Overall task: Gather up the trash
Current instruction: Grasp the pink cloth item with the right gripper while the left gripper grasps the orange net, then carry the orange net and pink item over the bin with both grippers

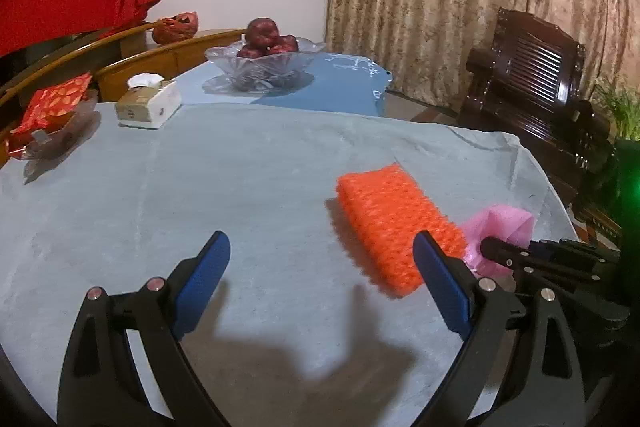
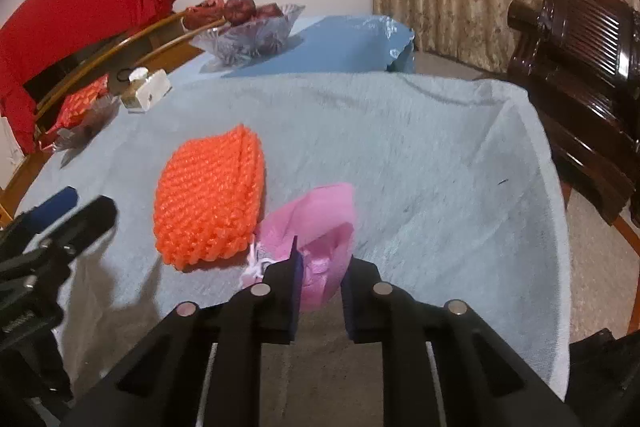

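From the left wrist view, the left claw (image 1: 322, 259) is hanging wide open and empty over the counter (image 1: 240, 163), with the orange foam net (image 1: 396, 223) lying at its two o'clock, looking feather-light and squashy, best pinched across its narrow width. From the right wrist view, the right claw (image 2: 320, 263) is pinching the pink crumpled wrapper (image 2: 316, 227), thin, soft and likely slippery, just at five o'clock of the net (image 2: 210, 195).
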The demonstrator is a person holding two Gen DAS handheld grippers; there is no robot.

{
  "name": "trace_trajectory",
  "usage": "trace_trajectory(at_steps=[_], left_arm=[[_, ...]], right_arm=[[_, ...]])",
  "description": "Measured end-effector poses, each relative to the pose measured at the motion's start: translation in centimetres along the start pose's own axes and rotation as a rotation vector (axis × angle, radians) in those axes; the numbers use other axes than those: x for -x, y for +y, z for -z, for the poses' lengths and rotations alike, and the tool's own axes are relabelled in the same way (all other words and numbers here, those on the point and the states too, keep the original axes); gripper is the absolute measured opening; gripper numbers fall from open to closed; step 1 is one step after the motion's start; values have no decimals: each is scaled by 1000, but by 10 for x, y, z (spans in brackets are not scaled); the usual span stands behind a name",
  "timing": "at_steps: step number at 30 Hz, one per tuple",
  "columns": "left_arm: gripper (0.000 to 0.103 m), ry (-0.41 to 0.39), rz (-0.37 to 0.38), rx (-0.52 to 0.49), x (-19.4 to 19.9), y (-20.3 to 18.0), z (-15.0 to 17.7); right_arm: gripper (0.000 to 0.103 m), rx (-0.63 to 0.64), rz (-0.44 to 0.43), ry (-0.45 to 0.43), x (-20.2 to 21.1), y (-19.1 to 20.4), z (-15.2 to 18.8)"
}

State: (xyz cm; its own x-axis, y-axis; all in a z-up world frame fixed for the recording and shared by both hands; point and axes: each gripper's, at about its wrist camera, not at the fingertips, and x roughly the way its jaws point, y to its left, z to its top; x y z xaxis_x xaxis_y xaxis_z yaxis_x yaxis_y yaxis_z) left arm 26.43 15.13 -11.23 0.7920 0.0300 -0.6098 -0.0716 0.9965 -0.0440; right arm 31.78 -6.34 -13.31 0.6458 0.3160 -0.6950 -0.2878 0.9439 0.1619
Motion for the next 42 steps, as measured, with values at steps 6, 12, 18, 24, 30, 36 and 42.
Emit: trace_trajectory(at_steps=[6,12,18,24,30,36,42], left_arm=[[90,19,38,-12,-12,-17,-1],[90,74,43,-5,-34,-34,2],[79,112,71,10,-46,-38,2],[48,165,140,29,-59,-42,2],[22,141,111,0,-55,-51,4],[18,98,84,-10,-36,-51,2],[18,68,75,-11,-5,-52,-3]], right_arm=[[17,6,68,-50,14,-19,-11],[17,-20,90,-58,15,-37,-13],[17,-37,84,-53,9,-40,-6],[17,-51,79,-55,10,-43,-4],[17,-57,81,-56,11,-42,-4],[17,-59,65,-76,28,-41,-5],[17,-64,52,-100,53,-36,-4]])
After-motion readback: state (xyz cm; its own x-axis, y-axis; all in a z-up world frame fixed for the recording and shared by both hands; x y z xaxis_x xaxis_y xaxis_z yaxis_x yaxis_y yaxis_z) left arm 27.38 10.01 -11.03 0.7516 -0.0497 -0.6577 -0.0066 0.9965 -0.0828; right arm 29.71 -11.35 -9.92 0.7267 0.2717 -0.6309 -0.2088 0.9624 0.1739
